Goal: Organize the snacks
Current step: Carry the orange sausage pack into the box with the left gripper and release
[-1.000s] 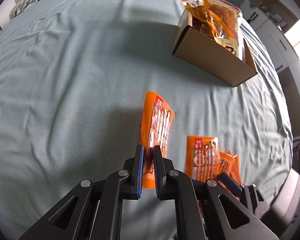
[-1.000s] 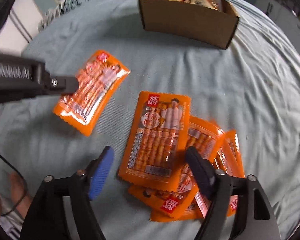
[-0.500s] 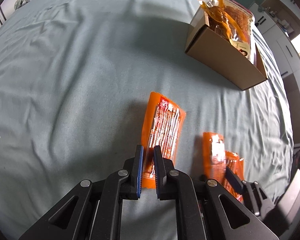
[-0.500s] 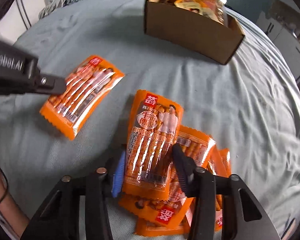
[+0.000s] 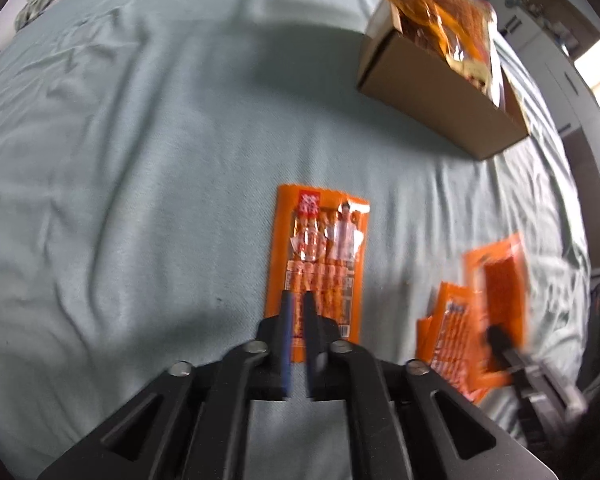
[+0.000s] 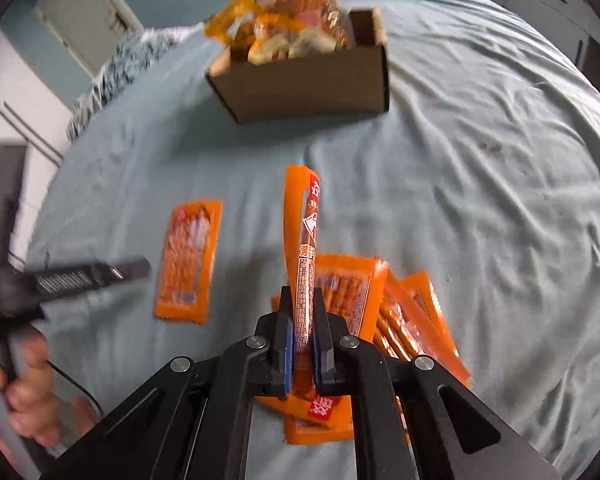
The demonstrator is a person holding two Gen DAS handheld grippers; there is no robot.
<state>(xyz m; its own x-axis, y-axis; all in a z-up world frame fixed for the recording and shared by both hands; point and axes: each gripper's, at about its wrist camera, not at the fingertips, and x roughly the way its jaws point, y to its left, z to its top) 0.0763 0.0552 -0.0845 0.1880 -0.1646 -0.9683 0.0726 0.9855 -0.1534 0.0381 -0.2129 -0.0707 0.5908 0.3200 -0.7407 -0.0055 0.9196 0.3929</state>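
Fingers [image 6: 285, 344] of right gripper [image 6: 300, 320] pinch packet [image 6: 306, 248] edge-up.

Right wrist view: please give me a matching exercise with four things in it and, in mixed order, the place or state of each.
Things:
1. cardboard box
2. upright packet
3. lone packet
4. packet pile

Places or states:
A. alone, flat on the sheet
B. pinched edge-on in the right gripper
C. filled with snacks, at the far end
D. overlapping heap on the sheet

Pairs: 1-C, 2-B, 3-A, 4-D.
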